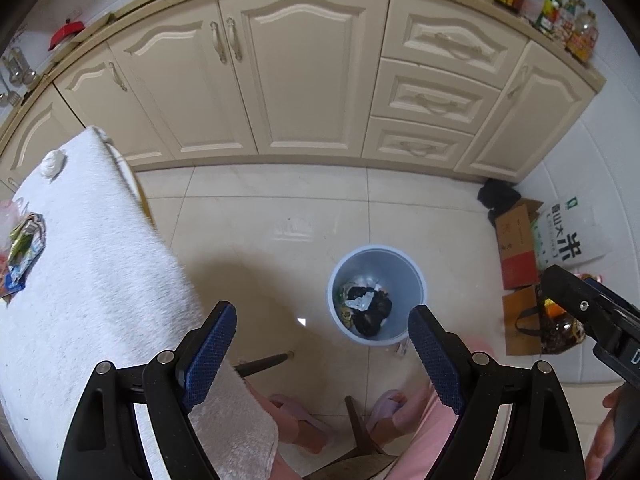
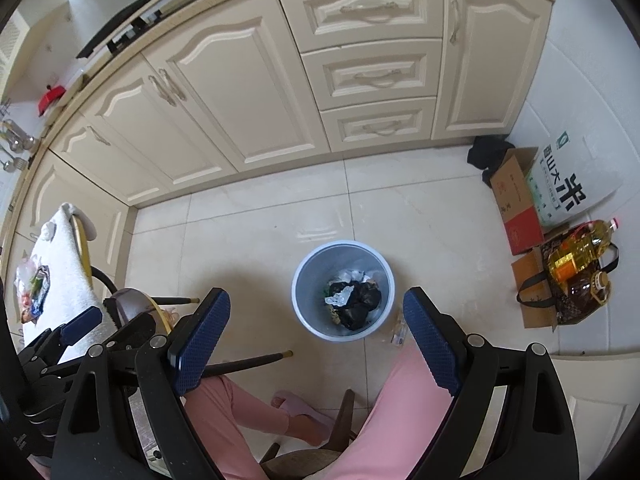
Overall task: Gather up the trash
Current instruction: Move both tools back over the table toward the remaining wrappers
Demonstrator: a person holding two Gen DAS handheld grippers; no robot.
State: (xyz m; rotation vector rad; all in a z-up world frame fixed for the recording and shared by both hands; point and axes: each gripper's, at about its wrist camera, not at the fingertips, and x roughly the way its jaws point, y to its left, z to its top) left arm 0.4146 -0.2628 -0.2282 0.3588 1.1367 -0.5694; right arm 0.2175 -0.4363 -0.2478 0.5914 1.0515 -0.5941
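Note:
A light blue trash bin [image 1: 376,294] stands on the tiled floor, holding black bags and crumpled paper; it also shows in the right wrist view [image 2: 343,290]. My left gripper [image 1: 322,354] is open and empty, held above the floor near the bin. My right gripper [image 2: 316,338] is open and empty, also above the bin's near side. On a table covered with a white towel [image 1: 92,264] lie colourful wrappers [image 1: 22,248] at the left edge and a crumpled white tissue [image 1: 53,163] farther back. The wrappers also show in the right wrist view [image 2: 34,286].
Cream cabinets [image 1: 304,76] line the back. A cardboard box [image 2: 514,204], a rice bag [image 2: 568,184], an oil bottle [image 2: 580,250] and a dark bag stand at the right. The person's pink-trousered legs [image 2: 404,408] and a chair are below. A small wrapper [image 2: 398,330] lies beside the bin.

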